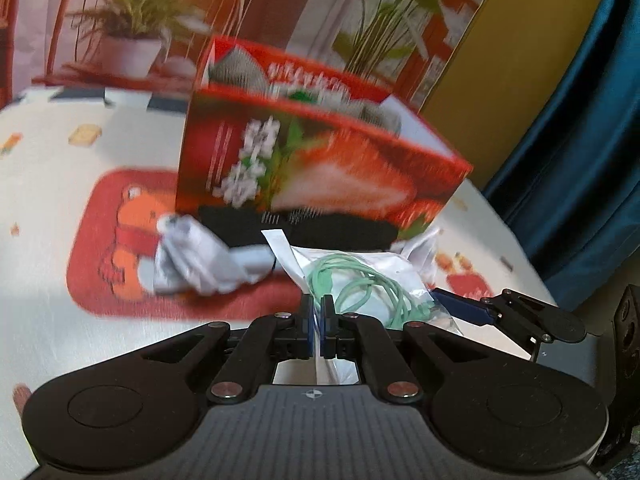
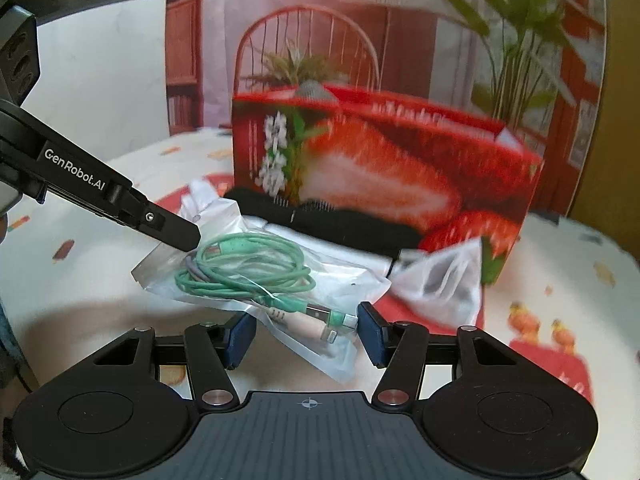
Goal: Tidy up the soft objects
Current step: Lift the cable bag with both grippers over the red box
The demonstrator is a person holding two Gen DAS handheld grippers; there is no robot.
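Observation:
A clear plastic bag with a coiled green cable inside is held above the table. My left gripper is shut on the bag's edge; its arm shows in the right wrist view. My right gripper is open, its pads on either side of the bag's lower end with the cable plugs. A red strawberry-print box stands behind, open on top, with grey soft things inside. It also shows in the right wrist view.
A crumpled white bag and a black cloth lie at the box's foot on a red bear-print mat. Another crumpled white bag lies right of the cable bag. A blue curtain hangs at right.

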